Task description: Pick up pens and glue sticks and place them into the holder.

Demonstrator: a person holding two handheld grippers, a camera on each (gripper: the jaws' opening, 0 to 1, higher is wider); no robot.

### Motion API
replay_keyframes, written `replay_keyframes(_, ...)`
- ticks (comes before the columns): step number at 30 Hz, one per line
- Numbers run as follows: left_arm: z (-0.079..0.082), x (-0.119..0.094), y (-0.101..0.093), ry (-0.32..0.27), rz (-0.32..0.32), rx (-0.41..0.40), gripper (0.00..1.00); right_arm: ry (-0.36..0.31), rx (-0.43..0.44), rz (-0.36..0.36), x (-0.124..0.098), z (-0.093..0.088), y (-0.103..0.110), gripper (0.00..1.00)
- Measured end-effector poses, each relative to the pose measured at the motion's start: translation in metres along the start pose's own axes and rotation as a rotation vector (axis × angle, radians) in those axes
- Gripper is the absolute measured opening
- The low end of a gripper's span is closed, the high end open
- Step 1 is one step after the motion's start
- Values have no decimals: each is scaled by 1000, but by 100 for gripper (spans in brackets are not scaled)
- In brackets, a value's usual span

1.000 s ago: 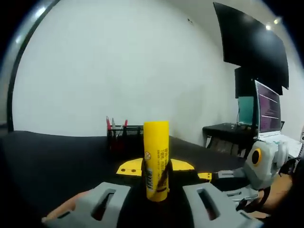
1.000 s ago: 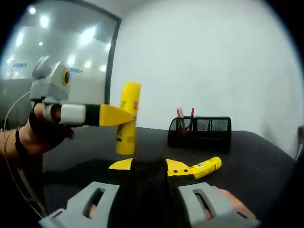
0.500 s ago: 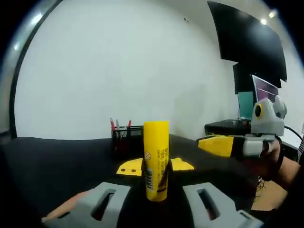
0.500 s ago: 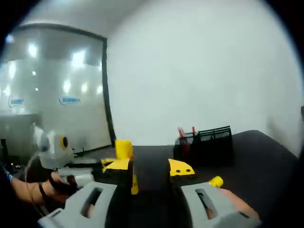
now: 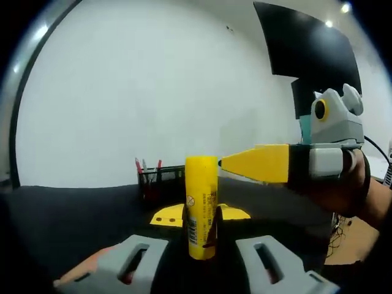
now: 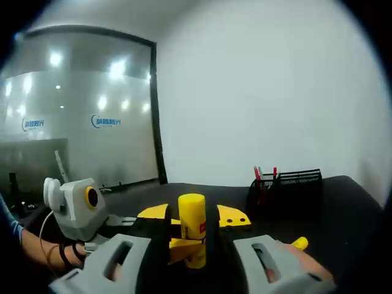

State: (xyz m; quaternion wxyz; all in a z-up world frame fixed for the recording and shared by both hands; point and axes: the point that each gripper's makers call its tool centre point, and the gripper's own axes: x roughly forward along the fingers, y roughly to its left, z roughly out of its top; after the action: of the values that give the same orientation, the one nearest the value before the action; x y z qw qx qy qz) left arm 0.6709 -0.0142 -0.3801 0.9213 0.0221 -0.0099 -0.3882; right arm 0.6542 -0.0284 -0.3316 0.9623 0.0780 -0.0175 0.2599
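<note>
Yellow glue stick (image 5: pixel 202 207) stands upright, pinched in the left gripper (image 5: pixel 202 215), ready for the mesh holder (image 5: pixel 160 177) at eleven o'clock; right gripper (image 6: pixel 193 215) fingers spread around it.

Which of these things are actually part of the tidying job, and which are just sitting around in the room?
Part of the job:
- yellow glue stick, upright in the left tongs
- second glue stick lying on the table
- black mesh holder with pens already inside
- right tongs

Just lying about:
- dark wall screen
- glass partition
- white wall
</note>
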Motion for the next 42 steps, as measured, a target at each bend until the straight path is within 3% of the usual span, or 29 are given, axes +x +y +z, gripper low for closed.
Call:
replay_keyframes(9, 7, -3, -8, -24, -17, 27, 15, 13, -17, 5, 6, 0, 6, 22)
replay_keyframes(11, 8, -3, -8, -27, -19, 25, 15, 14, -26, -10, 5, 1, 4, 18)
replay_keyframes(20, 2, 0, -6, -32, -52, 17, 17, 39, -12, -27, 6, 0, -4, 17)
replay_keyframes(30, -12, -2, 18, -42, -86, 5, 38, 53, -9, -80, 7, -5, -29, 17)
replay_keyframes(35, -30, 1, 32, 7, -119, -1, 47, 48, -4, -94, 10, -4, -40, 17)
replay_keyframes(42, -50, 4, 48, 48, -100, -31, 56, 52, -11, -110, 22, -3, -55, 17)
